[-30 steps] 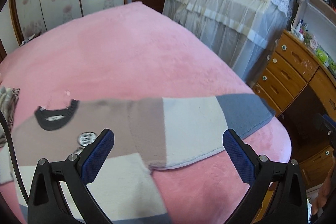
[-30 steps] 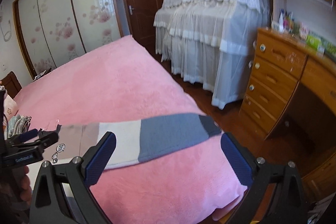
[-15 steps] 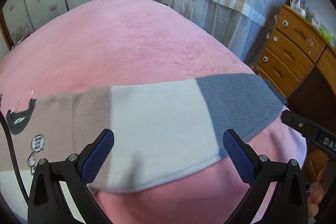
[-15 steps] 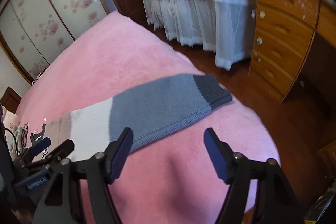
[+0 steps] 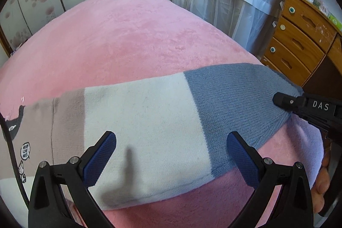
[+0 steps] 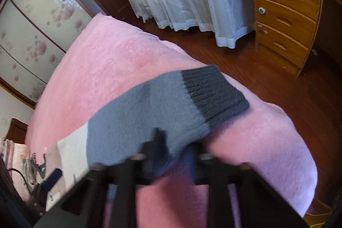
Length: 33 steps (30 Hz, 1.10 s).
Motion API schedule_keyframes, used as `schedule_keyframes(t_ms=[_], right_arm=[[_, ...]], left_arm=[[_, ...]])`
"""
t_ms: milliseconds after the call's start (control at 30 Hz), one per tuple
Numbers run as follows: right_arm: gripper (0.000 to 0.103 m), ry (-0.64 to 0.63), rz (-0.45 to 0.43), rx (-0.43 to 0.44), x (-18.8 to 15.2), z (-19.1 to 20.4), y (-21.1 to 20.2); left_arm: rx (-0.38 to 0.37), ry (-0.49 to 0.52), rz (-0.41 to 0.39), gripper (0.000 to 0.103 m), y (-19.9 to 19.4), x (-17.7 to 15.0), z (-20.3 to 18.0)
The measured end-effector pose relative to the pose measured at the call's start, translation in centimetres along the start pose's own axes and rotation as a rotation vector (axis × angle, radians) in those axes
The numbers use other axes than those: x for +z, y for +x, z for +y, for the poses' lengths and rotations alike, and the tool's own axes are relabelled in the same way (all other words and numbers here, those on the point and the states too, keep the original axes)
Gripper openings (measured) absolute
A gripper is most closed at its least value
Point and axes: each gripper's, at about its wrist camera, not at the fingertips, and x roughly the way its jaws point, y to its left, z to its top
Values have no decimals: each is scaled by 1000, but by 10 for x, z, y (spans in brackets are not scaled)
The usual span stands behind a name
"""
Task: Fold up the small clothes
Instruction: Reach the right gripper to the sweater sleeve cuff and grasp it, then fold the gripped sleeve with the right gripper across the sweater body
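Barely begun: knit sweater sleeve (image 5: 149,121) spread flat mid-frame on pink blanket (image 5: 128,35), right gripper (image 6: 173,153) closing on its blue edge (fabric between), left gripper (image 5: 171,155) agape above, every fold left.

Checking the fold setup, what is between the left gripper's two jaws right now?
In the left wrist view, the left gripper stands open over the sleeve: its white band lies between the jaws, on the pink blanket.

"DAS" stands in white on the right tongs (image 5: 284,100).
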Motion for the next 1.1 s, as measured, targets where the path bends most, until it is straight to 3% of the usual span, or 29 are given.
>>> schedule_keyframes(t_ms=[167, 300, 433, 600, 867, 1100], right_arm=[[7, -120, -96, 10, -5, 33, -29], [7, -211, -144, 107, -14, 72, -61], [7, -295, -138, 219, -29, 119, -83], [7, -456, -103, 346, -75, 191, -98], [7, -627, 44, 393, -165, 276, -46], [7, -654, 171, 362, -220, 300, -2]], left_arm=[[-5, -29, -27, 102, -27, -1, 22], [4, -76, -53, 102, -58, -3, 53], [27, -132, -77, 102, -96, -12, 103], [108, -189, -113, 102, -139, -37, 173], [174, -314, -63, 102, -160, -100, 283], [140, -390, 11, 102, -147, -136, 316]])
